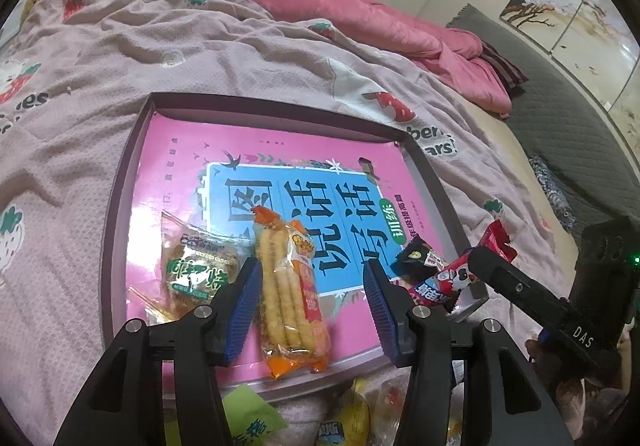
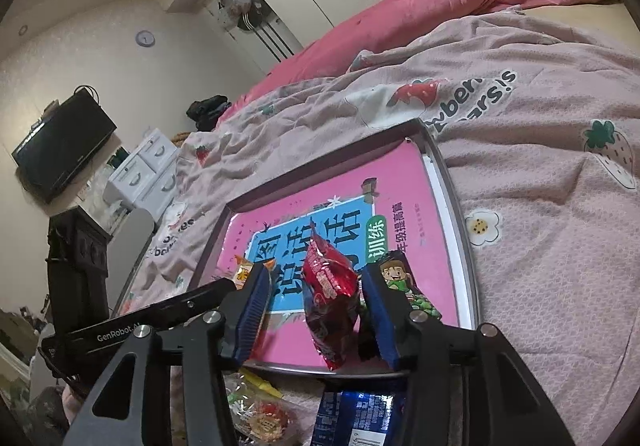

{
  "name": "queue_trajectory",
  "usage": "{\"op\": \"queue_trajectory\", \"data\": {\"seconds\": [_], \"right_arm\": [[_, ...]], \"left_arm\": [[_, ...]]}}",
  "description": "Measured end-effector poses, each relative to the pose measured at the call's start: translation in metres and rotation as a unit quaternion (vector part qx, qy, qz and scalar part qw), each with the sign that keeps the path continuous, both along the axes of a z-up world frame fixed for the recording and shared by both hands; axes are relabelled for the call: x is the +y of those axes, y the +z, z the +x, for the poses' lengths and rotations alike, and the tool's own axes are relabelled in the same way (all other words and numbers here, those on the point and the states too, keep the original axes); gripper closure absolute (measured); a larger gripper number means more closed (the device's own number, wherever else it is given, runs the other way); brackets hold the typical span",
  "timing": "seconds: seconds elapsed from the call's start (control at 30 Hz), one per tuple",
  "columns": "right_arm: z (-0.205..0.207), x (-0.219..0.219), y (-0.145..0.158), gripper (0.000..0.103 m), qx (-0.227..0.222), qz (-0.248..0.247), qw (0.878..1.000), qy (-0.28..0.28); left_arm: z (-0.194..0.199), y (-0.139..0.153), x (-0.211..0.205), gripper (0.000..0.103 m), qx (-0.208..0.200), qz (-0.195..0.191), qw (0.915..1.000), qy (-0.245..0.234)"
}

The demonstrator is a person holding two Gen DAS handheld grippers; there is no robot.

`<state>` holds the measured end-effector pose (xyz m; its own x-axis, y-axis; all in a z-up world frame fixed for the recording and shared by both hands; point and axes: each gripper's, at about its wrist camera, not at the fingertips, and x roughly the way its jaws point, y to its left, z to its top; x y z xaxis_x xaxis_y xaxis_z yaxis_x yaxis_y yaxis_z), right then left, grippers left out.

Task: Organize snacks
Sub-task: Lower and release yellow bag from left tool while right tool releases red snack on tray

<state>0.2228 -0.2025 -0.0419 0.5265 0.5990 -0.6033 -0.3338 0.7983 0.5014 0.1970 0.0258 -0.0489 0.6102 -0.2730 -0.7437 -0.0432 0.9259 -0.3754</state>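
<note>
A shallow tray (image 1: 120, 182) lined with a pink book lies on the bed; it also shows in the right wrist view (image 2: 460, 198). My left gripper (image 1: 312, 278) is open over an orange pack of twisted sticks (image 1: 290, 298) that lies in the tray between the fingers. A green-labelled clear pack (image 1: 196, 270) lies left of it. My right gripper (image 2: 316, 286) is open around a red packet (image 2: 330, 294) at the tray's near edge. A dark cartoon-printed pack (image 2: 404, 282) lies by its right finger. The red packet (image 1: 448, 278) and a small black pack (image 1: 412, 256) show in the left view.
More snacks lie loose on the bed below the tray: a green pack (image 1: 252, 418), a yellow pack (image 1: 352, 422), a blue pack (image 2: 360, 418) and a clear pack (image 2: 260, 414). A pink quilt (image 1: 360, 6) lies behind. A dresser (image 2: 144, 170) and a TV (image 2: 60, 150) stand left.
</note>
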Motion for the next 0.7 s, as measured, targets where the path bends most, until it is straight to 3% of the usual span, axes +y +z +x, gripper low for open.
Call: {"op": "queue_trajectory", "data": {"seconds": [0.17, 0.7], "right_arm": [[-0.001, -0.002, -0.001, 0.052, 0.008, -0.008, 1.000, -0.003], [-0.007, -0.020, 0.019, 0.048, -0.026, -0.017, 0.999, -0.030]], "left_arm": [[-0.004, 0.006, 0.004, 0.045, -0.004, -0.002, 1.0000, 0.004], [-0.018, 0.032, 0.013, 0.036, -0.023, 0.005, 0.9997, 0.007]]}}
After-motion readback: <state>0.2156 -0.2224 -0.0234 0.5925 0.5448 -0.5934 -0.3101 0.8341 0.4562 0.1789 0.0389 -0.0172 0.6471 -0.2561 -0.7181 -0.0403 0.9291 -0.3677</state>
